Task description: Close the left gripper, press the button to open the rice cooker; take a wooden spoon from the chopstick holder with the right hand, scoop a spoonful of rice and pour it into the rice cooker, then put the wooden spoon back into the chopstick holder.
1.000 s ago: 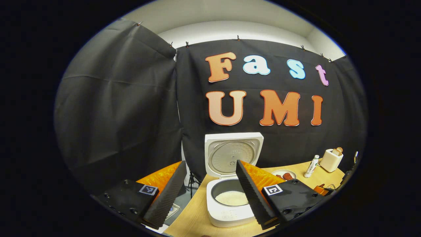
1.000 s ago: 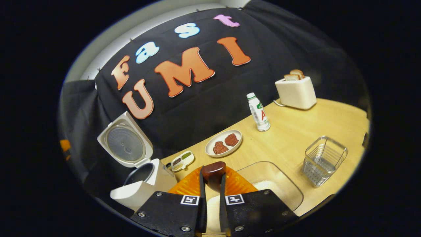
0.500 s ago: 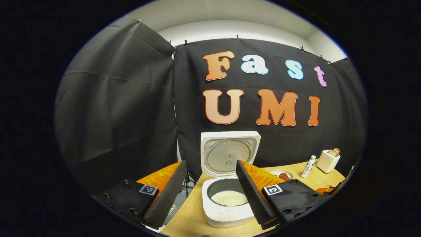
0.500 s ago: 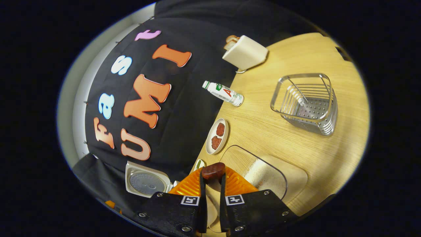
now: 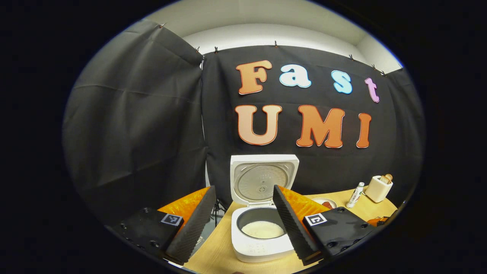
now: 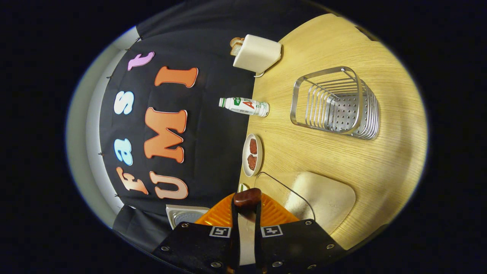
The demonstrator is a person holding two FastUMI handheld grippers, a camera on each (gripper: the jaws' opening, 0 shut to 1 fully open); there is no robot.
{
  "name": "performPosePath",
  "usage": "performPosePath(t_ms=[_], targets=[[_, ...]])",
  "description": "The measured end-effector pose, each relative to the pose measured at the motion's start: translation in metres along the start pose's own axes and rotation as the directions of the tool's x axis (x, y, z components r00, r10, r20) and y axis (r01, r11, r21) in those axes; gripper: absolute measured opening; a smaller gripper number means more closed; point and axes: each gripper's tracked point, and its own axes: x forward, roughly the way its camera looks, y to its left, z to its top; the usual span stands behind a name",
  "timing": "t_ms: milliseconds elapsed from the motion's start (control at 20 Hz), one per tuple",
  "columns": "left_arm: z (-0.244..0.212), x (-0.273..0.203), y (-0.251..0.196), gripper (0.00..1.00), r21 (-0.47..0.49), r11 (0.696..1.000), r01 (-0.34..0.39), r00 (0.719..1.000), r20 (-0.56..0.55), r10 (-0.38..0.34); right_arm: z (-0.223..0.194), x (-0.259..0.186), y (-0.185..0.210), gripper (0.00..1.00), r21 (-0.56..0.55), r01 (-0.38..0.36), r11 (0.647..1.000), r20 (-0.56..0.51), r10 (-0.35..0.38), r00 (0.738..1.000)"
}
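The white rice cooker [image 5: 258,243] stands open on the wooden table [image 5: 217,255]. Its lid [image 5: 263,178] is upright and there is white rice in the pot [image 5: 262,229]. My left gripper [image 5: 243,228] hangs open in front of the cooker, one finger on each side, holding nothing. My right gripper [image 6: 246,207] is shut on the wooden spoon [image 6: 247,198], whose dark handle end sticks out between the fingers; its bowl is hidden. The wire chopstick holder [image 6: 335,102] stands empty ahead of the right gripper. The right gripper view is rolled about a quarter turn.
A clear rice container [image 6: 304,192] lies just past the right gripper. Beyond it are a plate of meat [image 6: 252,155], a white bottle [image 6: 243,106] and a toaster with bread [image 6: 257,53]. The cooker lid [image 6: 186,215] shows at the lower left.
My right gripper has rolled further with the spoon and swung from the cooker toward the chopstick holder. The left gripper has shifted slightly and stays open.
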Motion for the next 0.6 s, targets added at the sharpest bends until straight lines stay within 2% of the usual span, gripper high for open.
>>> performPosePath(t_ms=[50, 100, 200, 550, 600], targets=[[0.002, -0.002, -0.001, 1.0, -0.003, 1.0, -0.004, 1.0, -0.002, 0.004, 0.005, -0.004, 0.003, 0.14, 0.011, -0.002, 1.0, 0.0, 0.002, 1.0], [0.004, -0.004, -0.002, 1.0, -0.003, 1.0, -0.01, 1.0, -0.005, 0.01, 0.01, -0.007, 0.007, 0.1, 0.018, -0.005, 1.0, 0.0, 0.005, 1.0], [0.009, -0.01, -0.002, 1.0, 0.008, 1.0, -0.024, 1.0, -0.006, 0.024, 0.017, -0.011, 0.018, 0.14, 0.016, -0.012, 1.0, -0.003, 0.012, 1.0], [0.008, -0.025, 0.003, 1.0, 0.023, 0.999, -0.043, 0.999, -0.01, 0.043, 0.028, -0.012, 0.052, 0.14, 0.024, -0.049, 0.999, -0.014, 0.05, 0.999], [0.005, -0.027, 0.004, 1.0, 0.022, 0.999, -0.045, 0.999, -0.013, 0.045, 0.028, -0.012, 0.058, 0.1, 0.037, -0.061, 0.997, -0.012, 0.061, 0.998]])
